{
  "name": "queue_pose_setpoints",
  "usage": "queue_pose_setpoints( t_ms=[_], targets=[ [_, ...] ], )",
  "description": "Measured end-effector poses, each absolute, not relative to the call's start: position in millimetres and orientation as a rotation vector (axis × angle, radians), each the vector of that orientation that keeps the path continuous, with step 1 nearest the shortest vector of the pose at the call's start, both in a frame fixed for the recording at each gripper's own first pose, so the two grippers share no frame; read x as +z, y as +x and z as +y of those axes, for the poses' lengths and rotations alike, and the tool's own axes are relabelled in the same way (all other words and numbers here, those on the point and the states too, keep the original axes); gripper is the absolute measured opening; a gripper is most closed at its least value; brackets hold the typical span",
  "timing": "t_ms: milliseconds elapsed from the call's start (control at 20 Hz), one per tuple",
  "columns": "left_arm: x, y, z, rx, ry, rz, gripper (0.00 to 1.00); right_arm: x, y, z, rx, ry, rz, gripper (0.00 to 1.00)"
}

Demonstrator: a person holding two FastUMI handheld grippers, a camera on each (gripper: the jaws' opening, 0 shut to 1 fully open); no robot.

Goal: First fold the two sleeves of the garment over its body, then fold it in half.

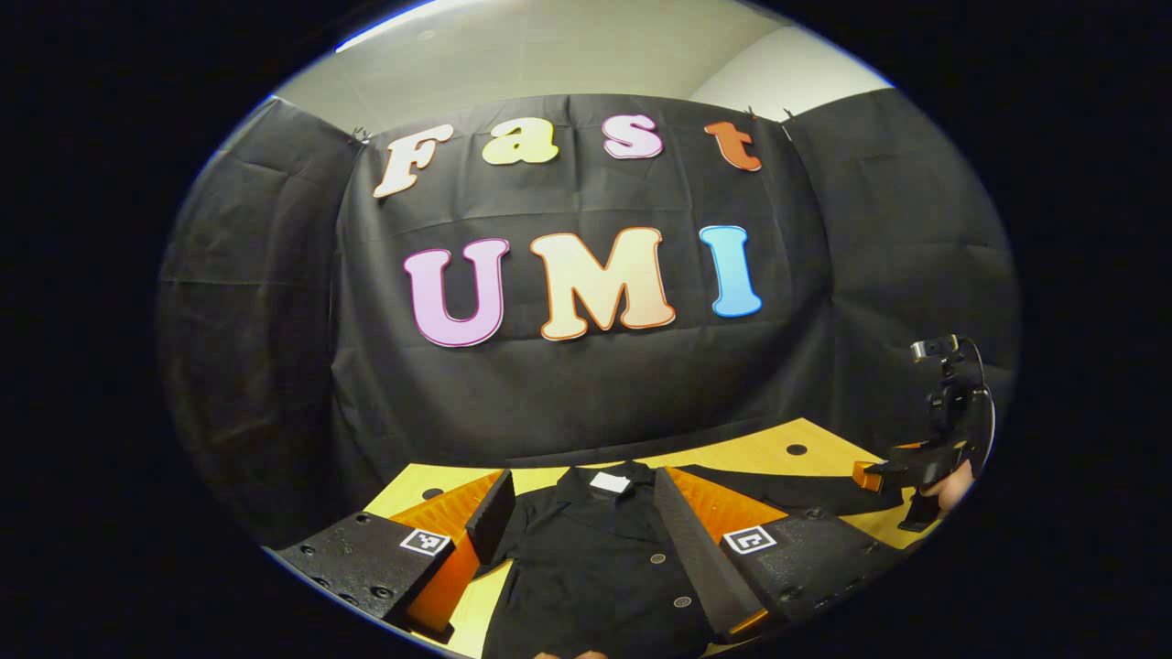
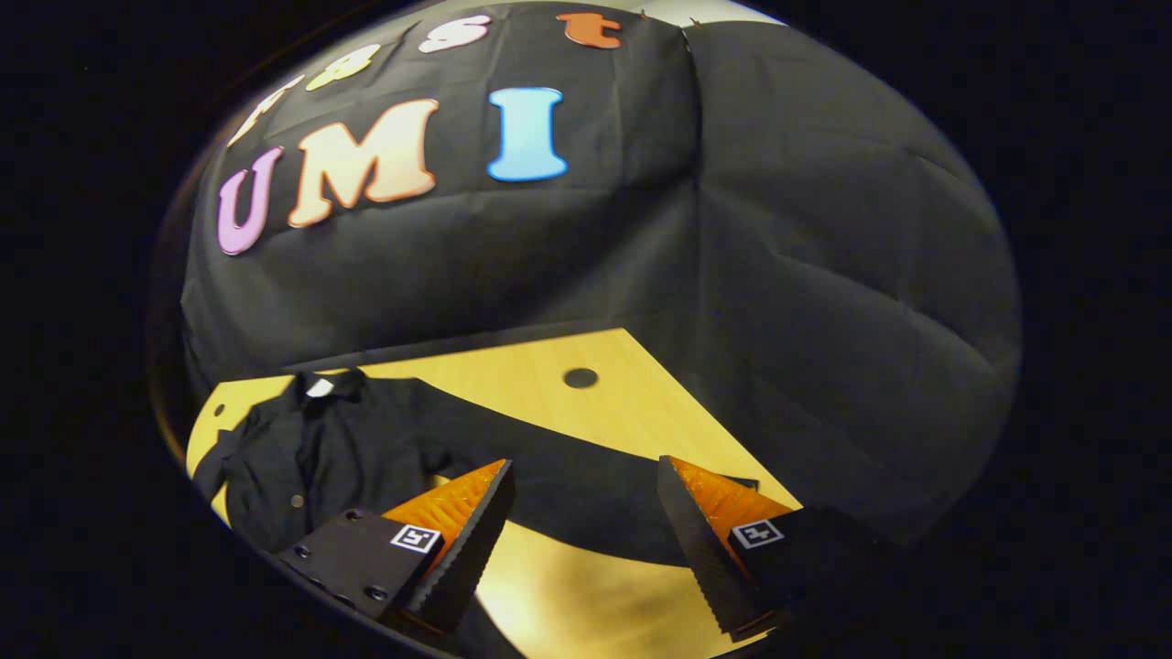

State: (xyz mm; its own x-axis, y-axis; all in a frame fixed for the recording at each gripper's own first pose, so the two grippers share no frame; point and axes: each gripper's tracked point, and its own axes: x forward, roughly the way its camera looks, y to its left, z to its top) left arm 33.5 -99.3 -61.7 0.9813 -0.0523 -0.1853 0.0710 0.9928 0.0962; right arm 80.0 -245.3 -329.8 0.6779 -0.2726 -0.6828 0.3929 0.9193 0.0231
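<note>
- A black button-front shirt (image 1: pixel 595 549) lies flat on a light wooden desk (image 1: pixel 760 448) inside the booth, collar toward the back wall and a white label (image 1: pixel 609 481) showing at the neck
- In the left gripper view, the left hand-held gripper (image 1: pixel 581 526) hangs over the shirt's body, its two fingers spread wide apart with the buttoned front between them and nothing clamped
- Two small round buttons (image 1: pixel 657 557) show down the shirt's front, close to the finger on the right of that view
- Farther off at the right edge of the same view, the right hand-held gripper (image 1: pixel 902 476) sits low over the desk above the far end of the shirt's outstretched sleeve (image 1: pixel 787 494), with part of a hand (image 1: pixel 952 485) behind it
- In the right gripper view, the right hand-held gripper (image 2: pixel 586 513) has its fingers wide apart, with the dark sleeve (image 2: pixel 568 503) running across between and beyond them; whether either finger touches the cloth cannot be told
- The shirt's body (image 2: pixel 302 458) lies at the left of that view, the sleeve stretching out sideways from it over the desk (image 2: pixel 549 366)
- A round dark hole (image 2: pixel 580 377) marks the desk top beyond the sleeve, near the black cloth wall (image 2: pixel 824 275)
- No sleeve yet lies folded over the body
</note>
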Motion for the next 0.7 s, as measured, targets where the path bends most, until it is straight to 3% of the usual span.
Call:
queue_pose_setpoints(
  t_ms=[200,250,300,700],
  targets=[
    [-67,39,-122,-0.083,0.103,0.196,0.95,-374,64,-289,-0.451,0.163,0.846,1.00],
    [-68,39,-126,-0.086,0.101,0.199,0.99,-382,62,-299,-0.460,0.156,0.867,0.99],
    [-68,41,-131,-0.088,0.099,0.201,0.94,-388,59,-307,-0.474,0.148,0.889,0.99],
    [-67,40,-153,-0.076,0.070,0.217,0.93,-430,35,-339,-0.555,0.228,1.042,1.00]
  ],
)
